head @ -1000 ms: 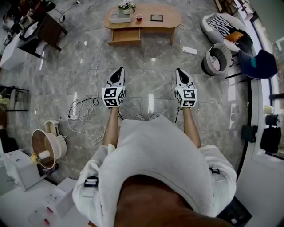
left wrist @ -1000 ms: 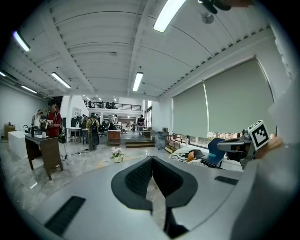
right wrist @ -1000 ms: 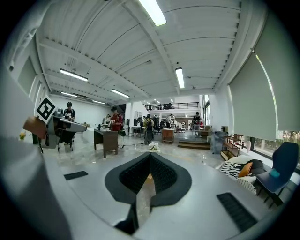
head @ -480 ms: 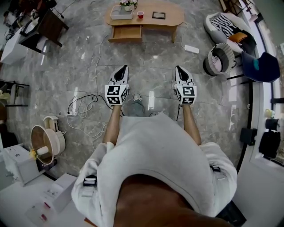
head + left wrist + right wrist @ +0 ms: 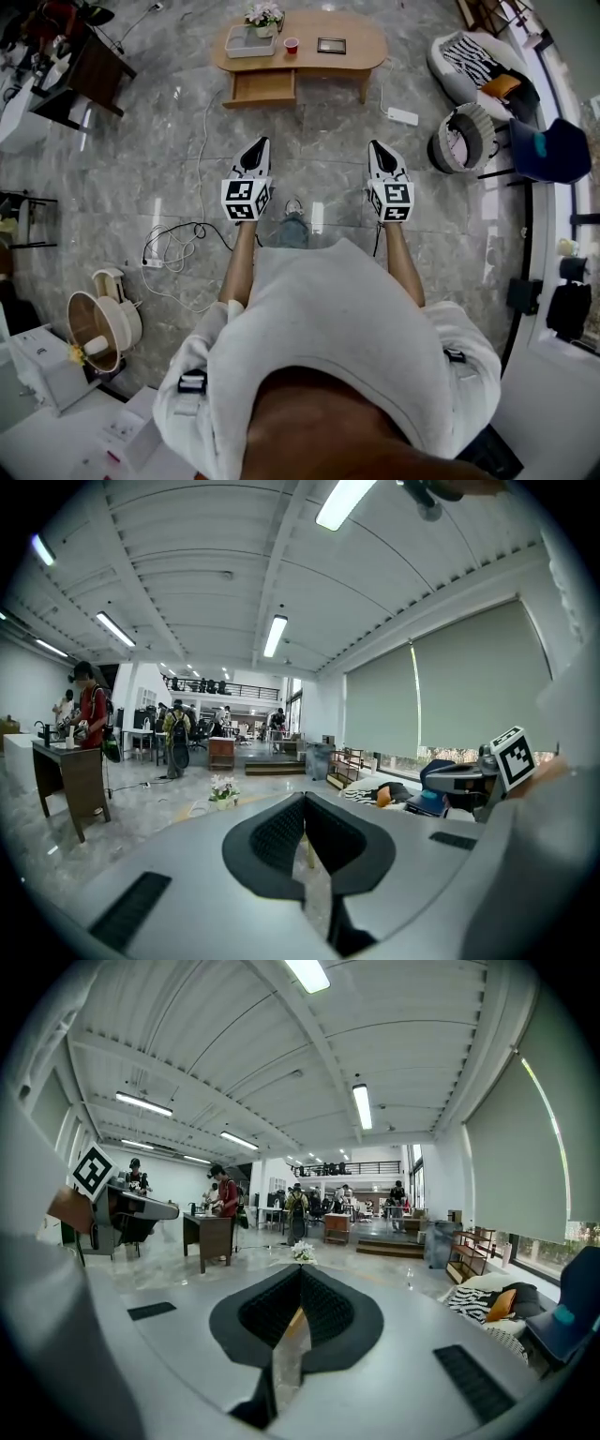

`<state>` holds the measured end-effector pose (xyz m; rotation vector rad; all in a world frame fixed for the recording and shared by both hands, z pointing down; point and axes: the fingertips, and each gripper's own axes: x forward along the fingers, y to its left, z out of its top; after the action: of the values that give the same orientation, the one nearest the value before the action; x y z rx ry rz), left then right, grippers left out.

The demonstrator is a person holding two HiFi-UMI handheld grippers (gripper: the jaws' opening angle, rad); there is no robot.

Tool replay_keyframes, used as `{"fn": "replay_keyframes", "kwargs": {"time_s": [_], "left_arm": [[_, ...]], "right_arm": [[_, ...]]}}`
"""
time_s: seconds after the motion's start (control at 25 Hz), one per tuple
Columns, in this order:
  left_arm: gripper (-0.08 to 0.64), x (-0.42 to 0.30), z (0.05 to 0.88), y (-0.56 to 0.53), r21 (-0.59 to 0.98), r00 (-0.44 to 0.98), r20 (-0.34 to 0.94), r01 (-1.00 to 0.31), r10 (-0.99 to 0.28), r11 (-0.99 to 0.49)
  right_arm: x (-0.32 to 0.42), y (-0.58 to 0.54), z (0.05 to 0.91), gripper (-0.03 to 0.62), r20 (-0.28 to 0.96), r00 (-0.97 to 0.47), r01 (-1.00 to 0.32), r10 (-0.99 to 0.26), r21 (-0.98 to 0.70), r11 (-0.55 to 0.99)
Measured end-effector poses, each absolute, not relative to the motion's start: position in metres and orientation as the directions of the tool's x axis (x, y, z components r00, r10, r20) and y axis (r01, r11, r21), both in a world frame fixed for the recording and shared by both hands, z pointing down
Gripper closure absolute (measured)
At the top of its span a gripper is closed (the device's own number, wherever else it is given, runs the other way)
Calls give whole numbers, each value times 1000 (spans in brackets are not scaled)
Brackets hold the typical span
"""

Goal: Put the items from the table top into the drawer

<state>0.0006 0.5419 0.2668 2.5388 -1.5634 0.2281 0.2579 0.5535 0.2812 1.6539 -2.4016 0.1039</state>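
The grey stone floor point(image 5: 319, 122) between you and the counter point(image 5: 361, 36) is open down the middle, so the straight path ahead of both grippers is free. At its edges, a white power strip point(image 5: 402, 116) lies on the floor just right of the counter's right leg. A thin cable point(image 5: 200, 141) runs from the counter's left side back to a loose tangle on your left. A round basket point(image 5: 459, 136) and a blue chair point(image 5: 553, 141) stand well off to the right, and a dark desk point(image 5: 89, 61) stands far left.

The task's things sit on the counter's top, well apart from you: a white tray point(image 5: 246, 41) with flowers point(image 5: 264, 13) at its far side, a red cup point(image 5: 292, 43) just right of the tray, and a dark flat frame point(image 5: 331, 44) further right. The drawer point(image 5: 262, 86) stands pulled out under the counter's left half.

You hold the left gripper point(image 5: 262, 142) and the right gripper point(image 5: 375, 145) side by side, pointing at the counter. Each pair of jaws is pressed together with nothing between them.

Since a second ago you have stepped forward: the counter looks a little larger, the power strip and basket have slid down the head view, and a knee in jeans point(image 5: 292, 225) now shows between your arms. The grippers keep the same spacing.
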Motion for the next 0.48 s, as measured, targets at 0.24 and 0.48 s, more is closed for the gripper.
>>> {"fn": "replay_keyframes", "kwargs": {"time_s": [0.24,0.48], "left_arm": [[543,-10,259,452,64,479,196,-877,-856,-476],[543,-33,253,369,72,493,188,-870,-850,-488]], "right_arm": [[242,473,272,569,227,-315,-936,-922,85,341],[221,395,264,569,222,-292,-943,-930,97,319]]}}
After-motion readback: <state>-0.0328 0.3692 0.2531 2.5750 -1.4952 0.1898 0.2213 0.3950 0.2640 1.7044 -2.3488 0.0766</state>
